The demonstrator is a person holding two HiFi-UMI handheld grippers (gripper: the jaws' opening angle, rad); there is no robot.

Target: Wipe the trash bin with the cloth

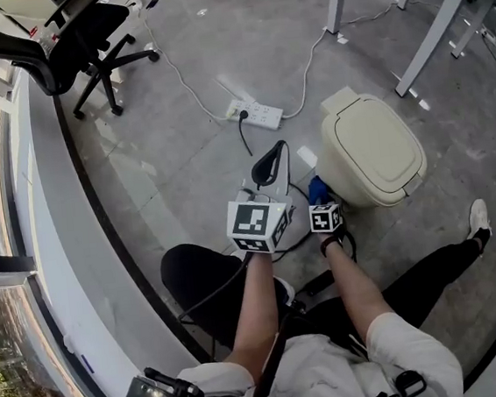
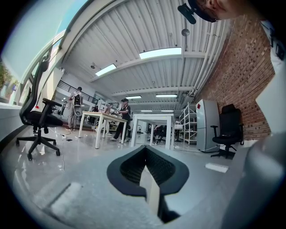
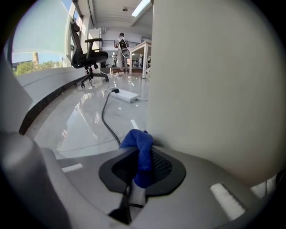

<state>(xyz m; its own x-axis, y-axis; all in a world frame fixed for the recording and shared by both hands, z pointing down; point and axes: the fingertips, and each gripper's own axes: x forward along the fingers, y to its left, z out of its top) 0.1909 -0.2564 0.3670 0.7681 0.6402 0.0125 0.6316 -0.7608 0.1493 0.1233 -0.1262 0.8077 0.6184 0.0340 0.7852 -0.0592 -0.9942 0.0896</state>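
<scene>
A cream pedal trash bin [image 1: 372, 147] stands on the grey floor; its side wall [image 3: 214, 85] fills most of the right gripper view. My right gripper [image 1: 318, 191] is shut on a blue cloth [image 3: 140, 154], held low against the bin's left side. The cloth [image 1: 317, 188] shows as a small blue patch beside the bin. My left gripper [image 1: 268, 165] is raised to the left of the bin, jaws shut with nothing between them, pointing out across the room [image 2: 146, 172].
A white power strip [image 1: 255, 113] with cables lies on the floor behind the bin. A black office chair [image 1: 73, 44] stands far left by the window ledge [image 1: 56, 257]. White table legs [image 1: 425, 34] rise at the back right. My shoe [image 1: 477, 216] is right of the bin.
</scene>
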